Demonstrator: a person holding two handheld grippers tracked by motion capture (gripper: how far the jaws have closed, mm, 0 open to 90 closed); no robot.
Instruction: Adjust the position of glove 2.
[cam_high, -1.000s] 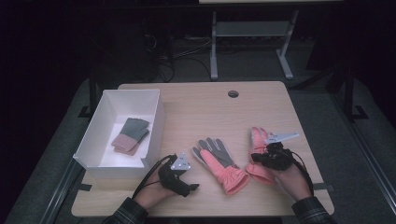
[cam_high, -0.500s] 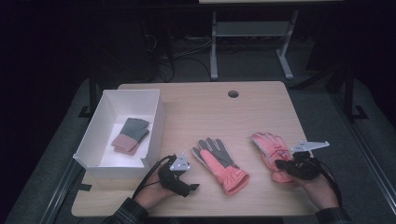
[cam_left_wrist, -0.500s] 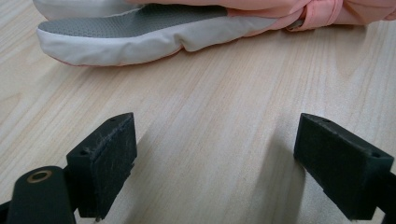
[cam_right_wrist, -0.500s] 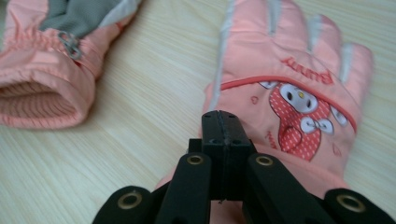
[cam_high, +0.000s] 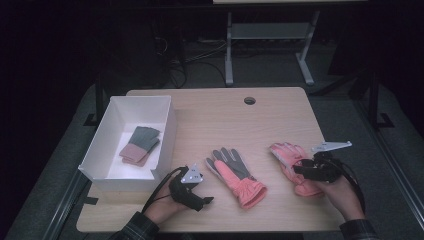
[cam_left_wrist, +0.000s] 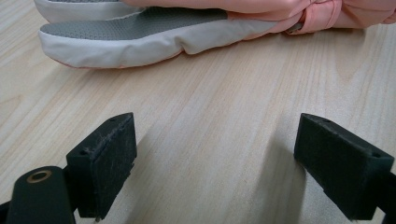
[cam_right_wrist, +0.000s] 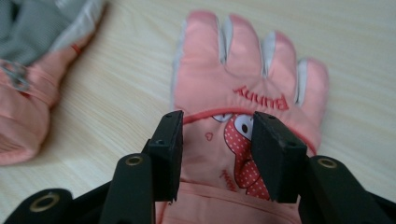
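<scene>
Wooden table (cam_high: 210, 112): pink glove (cam_right_wrist: 247, 93) lain under right claw (cam_right_wrist: 217, 140), jaws just parted, clamping nothing; second glove (cam_left_wrist: 154, 32) ahead of left claw (cam_left_wrist: 215, 154), jaws apart.

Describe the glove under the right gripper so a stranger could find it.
On the wooden table, look right of the white box and past the middle glove. The right-hand glove lies back up: all pink with a cartoon bunny, while its neighbour shows a grey palm.
</scene>
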